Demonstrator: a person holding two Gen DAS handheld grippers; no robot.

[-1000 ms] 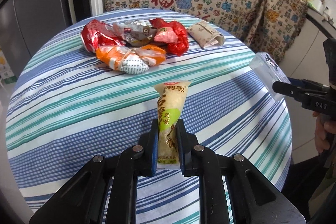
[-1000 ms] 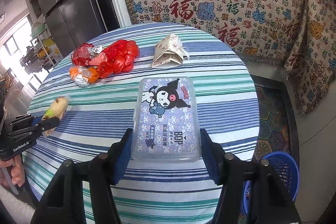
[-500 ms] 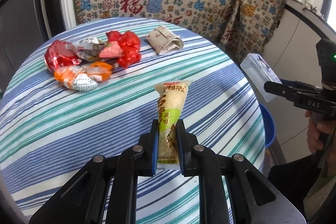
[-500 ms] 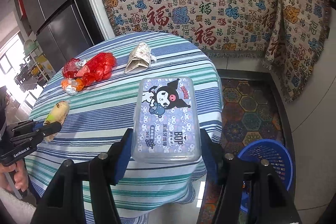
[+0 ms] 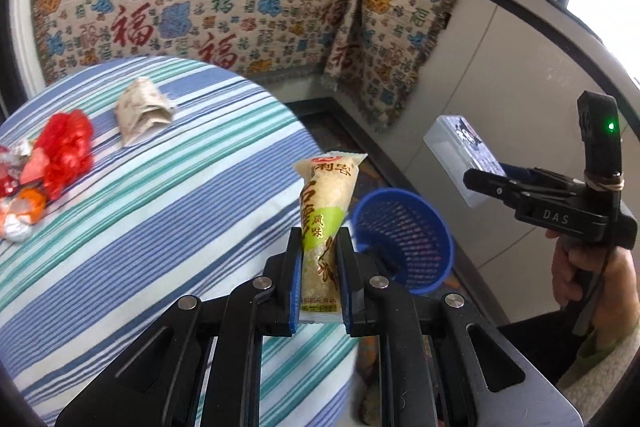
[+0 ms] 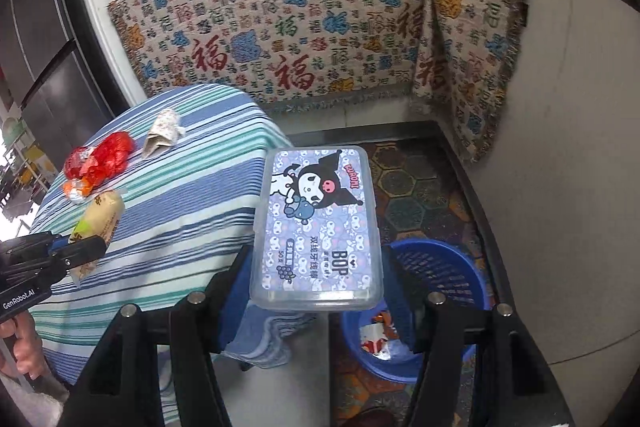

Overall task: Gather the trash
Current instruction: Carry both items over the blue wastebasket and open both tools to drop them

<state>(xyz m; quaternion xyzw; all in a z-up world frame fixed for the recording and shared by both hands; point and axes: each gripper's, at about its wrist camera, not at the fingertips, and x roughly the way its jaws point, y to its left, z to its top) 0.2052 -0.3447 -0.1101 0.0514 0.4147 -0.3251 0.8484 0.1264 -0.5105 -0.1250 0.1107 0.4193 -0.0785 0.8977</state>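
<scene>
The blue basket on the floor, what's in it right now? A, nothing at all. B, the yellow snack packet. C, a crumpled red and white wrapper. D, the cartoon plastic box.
C: in the right wrist view a crumpled red and white wrapper lies at the bottom of the blue basket, while the cartoon plastic box sits in the right gripper and the yellow snack packet in the left gripper.

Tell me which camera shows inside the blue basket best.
The right wrist view: it looks down into the blue basket, showing wrappers at the bottom. The left wrist view shows only its rim and mesh wall from the side.
</scene>
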